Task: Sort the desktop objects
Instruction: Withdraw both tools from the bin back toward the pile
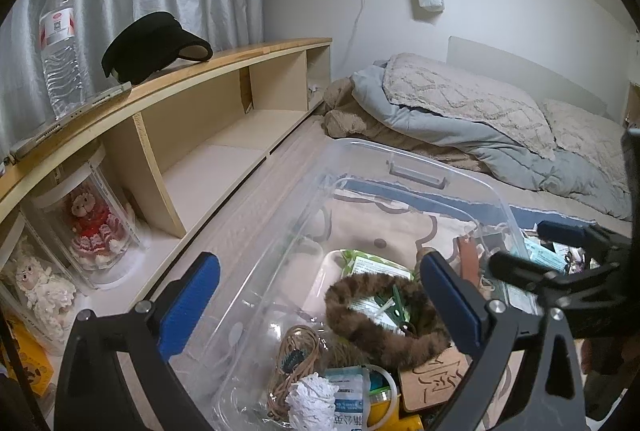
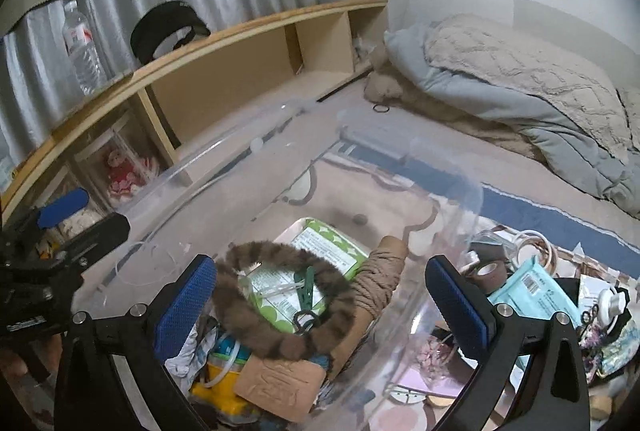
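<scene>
A clear plastic storage bin [image 1: 492, 191] [image 2: 460, 187] sits on the bed. Inside lie a brown striped furry hoop [image 1: 384, 327] [image 2: 280, 299], a green packet [image 1: 376, 263] [image 2: 320, 243], a green clothespin [image 2: 306, 289], a coil of twine [image 1: 296, 355] [image 2: 380, 279], a wooden tag [image 1: 434, 377] [image 2: 276, 387] and a yellow item [image 2: 224, 387]. My left gripper [image 1: 320, 299] is open and empty above the bin's left side. My right gripper [image 2: 320, 299] is open and empty over the hoop. Each gripper also shows at the edge of the other's view.
A pile of small objects lies right of the bin: a light blue packet [image 2: 532, 287], tape roll [image 2: 490, 269], rings [image 2: 536, 243], a small bottle [image 2: 610, 301]. A wooden shelf [image 1: 224, 63] holds a water bottle [image 1: 60, 43], black visor [image 1: 156, 45] and dolls [image 1: 94, 227]. Bedding [image 1: 480, 119] lies behind.
</scene>
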Motion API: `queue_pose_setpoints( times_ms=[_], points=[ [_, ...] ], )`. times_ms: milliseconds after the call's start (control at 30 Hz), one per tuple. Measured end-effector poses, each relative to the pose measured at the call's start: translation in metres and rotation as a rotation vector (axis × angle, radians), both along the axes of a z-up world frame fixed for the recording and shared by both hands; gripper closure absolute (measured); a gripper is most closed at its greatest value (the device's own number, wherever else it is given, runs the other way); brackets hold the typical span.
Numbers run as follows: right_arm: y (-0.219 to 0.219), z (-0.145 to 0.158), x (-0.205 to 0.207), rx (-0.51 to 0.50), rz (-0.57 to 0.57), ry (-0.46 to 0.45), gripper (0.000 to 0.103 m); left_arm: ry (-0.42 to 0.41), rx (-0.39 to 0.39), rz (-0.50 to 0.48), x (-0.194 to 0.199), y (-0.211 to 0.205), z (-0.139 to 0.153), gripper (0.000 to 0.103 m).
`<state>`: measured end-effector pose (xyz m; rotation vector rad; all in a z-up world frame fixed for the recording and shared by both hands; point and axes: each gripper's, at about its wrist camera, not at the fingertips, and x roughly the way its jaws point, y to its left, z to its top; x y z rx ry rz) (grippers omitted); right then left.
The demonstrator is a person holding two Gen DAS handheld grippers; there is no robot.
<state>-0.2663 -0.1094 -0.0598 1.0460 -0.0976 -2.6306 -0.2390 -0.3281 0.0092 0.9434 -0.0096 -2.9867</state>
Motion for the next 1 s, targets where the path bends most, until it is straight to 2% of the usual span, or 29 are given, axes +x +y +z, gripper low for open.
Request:
queue_pose_setpoints(
  times_ms=[400,1000],
  points=[
    [0.046,0.024,0.042,0.029,-0.063,0.101,0.0,0.015,0.01,-0.024,0.011,0.014,0.009,0.002],
    [0.132,0.044,0.131,0.069,-0.201,0.224,0.0,0.071,-0.004,-0.145,0.047,0.074,0.032,0.002]
  ],
)
